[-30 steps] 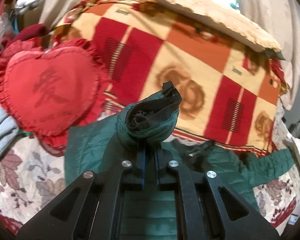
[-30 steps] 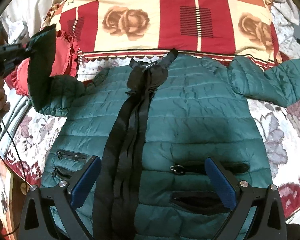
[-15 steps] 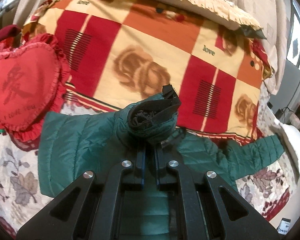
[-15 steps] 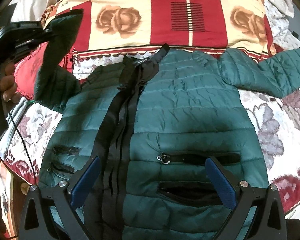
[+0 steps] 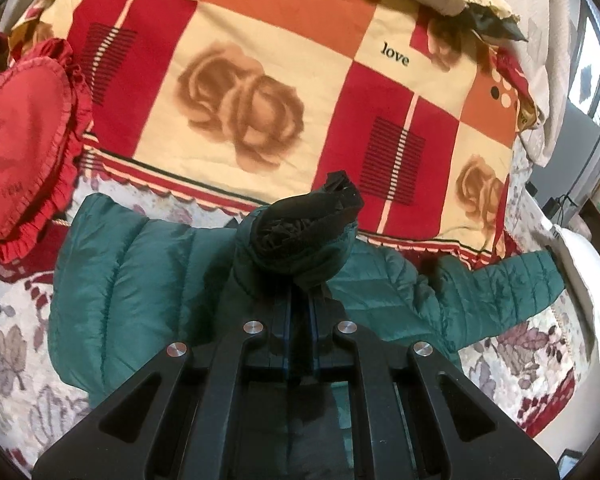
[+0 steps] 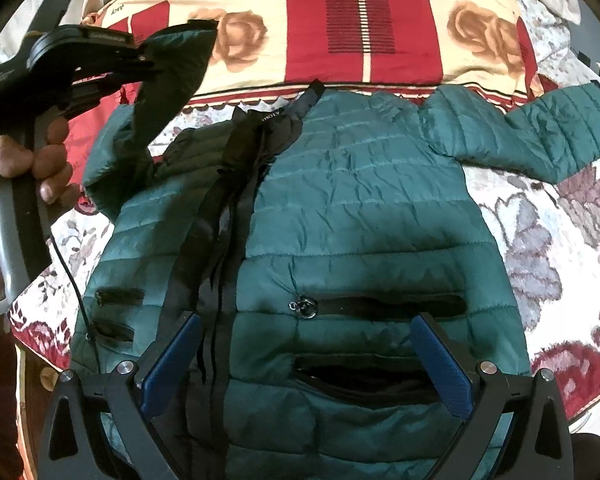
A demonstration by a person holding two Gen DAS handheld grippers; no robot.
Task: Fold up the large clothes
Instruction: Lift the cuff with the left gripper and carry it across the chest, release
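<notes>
Jacket: a green puffer jacket (image 6: 360, 208) is being spread at frame centre on the bed (image 6: 540, 240).
Left gripper (image 5: 300, 300): the sleeve cuff (image 5: 304, 236) is being pinched, upper left in the right wrist view.
Right gripper (image 6: 306, 364): jaws are being held spread above the hem.
Pockets: contents cannot be told.

I am looking over a bed (image 6: 548, 240) covered in a pale sheet printed with grey and maroon leaves. A checked blanket (image 5: 260, 92) in red, cream and orange, with rose prints and the word "love", is lying across its far end. A red heart-shaped cushion (image 5: 20, 132) is sitting at the left. Daylight is coming through a window (image 5: 596, 76) at the right, beside pale curtains (image 5: 556, 32).
</notes>
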